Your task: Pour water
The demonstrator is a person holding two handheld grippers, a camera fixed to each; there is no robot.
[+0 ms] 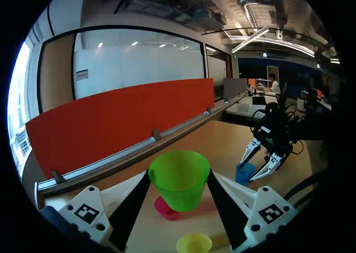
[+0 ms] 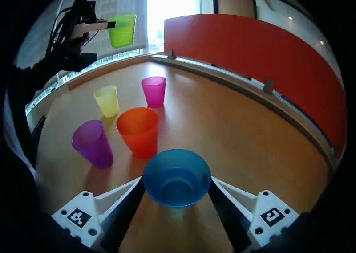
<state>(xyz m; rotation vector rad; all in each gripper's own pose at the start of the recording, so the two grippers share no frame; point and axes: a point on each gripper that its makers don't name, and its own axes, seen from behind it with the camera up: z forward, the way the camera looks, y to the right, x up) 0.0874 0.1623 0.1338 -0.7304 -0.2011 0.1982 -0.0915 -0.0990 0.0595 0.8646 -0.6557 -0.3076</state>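
My left gripper [image 1: 179, 184] is shut on a green cup [image 1: 179, 179], held upright above the wooden table [image 1: 222, 141]. In the right gripper view the same green cup [image 2: 122, 30] hangs high at the far left in the left gripper [image 2: 112, 25]. My right gripper [image 2: 176, 186] is shut on a blue cup [image 2: 176, 177], upright just above the table [image 2: 249, 132]; it looks to hold a little water. The left gripper view shows the right gripper [image 1: 260, 161] farther off with the blue cup [image 1: 244, 173] between its fingers.
On the table stand an orange cup [image 2: 138, 132], a purple cup [image 2: 93, 143], a yellow cup [image 2: 107, 100] and a magenta cup [image 2: 154, 91]. Below the green cup lie the magenta cup [image 1: 166, 208] and yellow cup [image 1: 194, 243]. An orange partition [image 2: 267, 52] borders the table's far edge.
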